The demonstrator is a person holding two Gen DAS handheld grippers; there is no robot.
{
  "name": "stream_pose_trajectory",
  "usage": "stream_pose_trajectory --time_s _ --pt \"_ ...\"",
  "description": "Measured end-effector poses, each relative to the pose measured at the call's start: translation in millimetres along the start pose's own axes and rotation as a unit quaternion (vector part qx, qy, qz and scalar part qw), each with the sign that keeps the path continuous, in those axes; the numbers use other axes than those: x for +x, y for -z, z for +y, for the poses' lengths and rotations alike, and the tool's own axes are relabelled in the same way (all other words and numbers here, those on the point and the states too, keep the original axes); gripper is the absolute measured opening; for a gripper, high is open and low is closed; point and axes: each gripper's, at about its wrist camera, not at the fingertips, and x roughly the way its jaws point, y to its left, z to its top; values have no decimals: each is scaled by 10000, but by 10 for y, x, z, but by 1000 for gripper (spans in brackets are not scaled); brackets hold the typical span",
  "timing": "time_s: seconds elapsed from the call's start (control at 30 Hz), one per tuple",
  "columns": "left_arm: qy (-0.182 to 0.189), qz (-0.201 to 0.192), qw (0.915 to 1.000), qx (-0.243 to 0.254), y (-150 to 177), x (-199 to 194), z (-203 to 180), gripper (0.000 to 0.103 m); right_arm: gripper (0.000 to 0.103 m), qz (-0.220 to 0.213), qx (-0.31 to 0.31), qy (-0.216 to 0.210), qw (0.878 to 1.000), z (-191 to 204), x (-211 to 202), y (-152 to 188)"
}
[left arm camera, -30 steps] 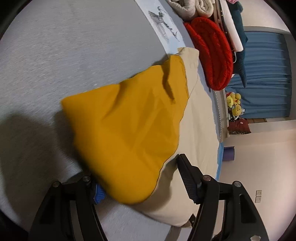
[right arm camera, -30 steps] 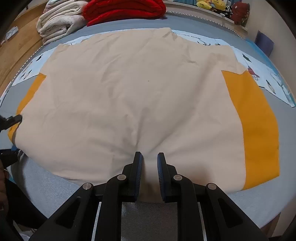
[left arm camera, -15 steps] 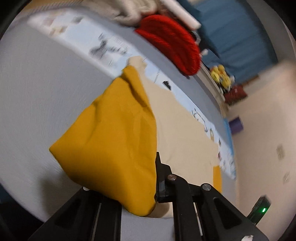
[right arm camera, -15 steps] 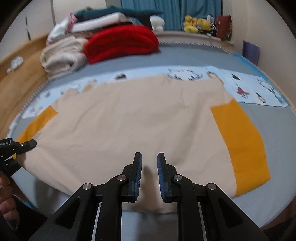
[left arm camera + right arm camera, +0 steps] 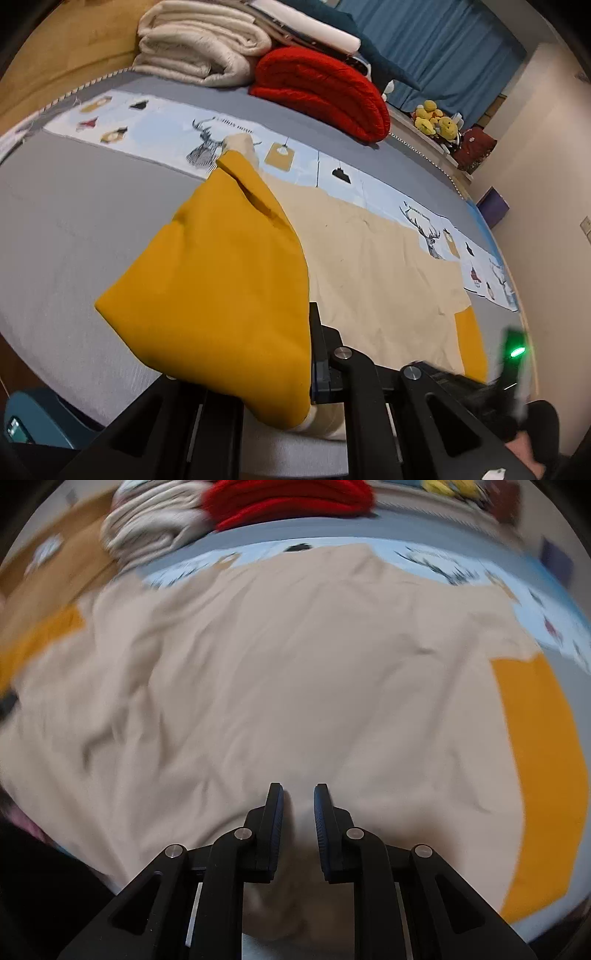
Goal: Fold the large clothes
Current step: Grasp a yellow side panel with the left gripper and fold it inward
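1. Your left gripper (image 5: 306,373) points down across the bed, tilted so the mattress runs slantwise through its view. Its jaws are closed on the mustard sleeve (image 5: 221,291) of the garment, and the cloth drapes over the left finger and hides it.
2. The sleeve is lifted off the grey bed cover (image 5: 74,206) and hangs in a peaked fold from about 12 o'clock down to the jaws at 6.
3. Your right gripper (image 5: 298,812) points steeply down at the near hem of the cream garment (image 5: 295,672). Its jaws stand narrow, with cream cloth bunched between the pads; the view is blurred, but it looks like a pinch on the hem.
4. The garment lies spread flat on the bed, its cream body filling the middle of the right wrist view, the other mustard sleeve (image 5: 535,768) flat at 3 o'clock.
5. Only the left view shows the raised sleeve sharply, plus the red blanket (image 5: 325,92) at 12 o'clock, the cream folded blankets (image 5: 199,40) at 11, yellow soft toys (image 5: 436,118) at 1 and a green light (image 5: 515,350) at 4.
6. Only the right view shows the whole cream body and the pinch at its hem.
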Motion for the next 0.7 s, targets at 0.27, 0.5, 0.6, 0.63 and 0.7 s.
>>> stream_pose_trajectory --time_s 0.27,0.5,0.6,0.63,0.7 --pt "6 -258 9949 976 -23 15 -643 9 54 -2009 -396 114 9787 -710 -1614 -557" --pt "563 -366 9766 2044 50 46 -1696 9 71 -2454 -204 893 9651 -1466 -2158 -561" --pt "812 -401 9549 2826 166 110 -2312 9 71 -2529 300 861 9632 -1706 -2300 -491" --pt "932 -357 9479 3025 222 164 -2487 9 71 -2537 341 864 9628 -1787 -2311 -517" --pt "1103 -122 9317 3458 418 340 -2896 9 71 -2444 388 879 9649 -1887 -2311 -488"
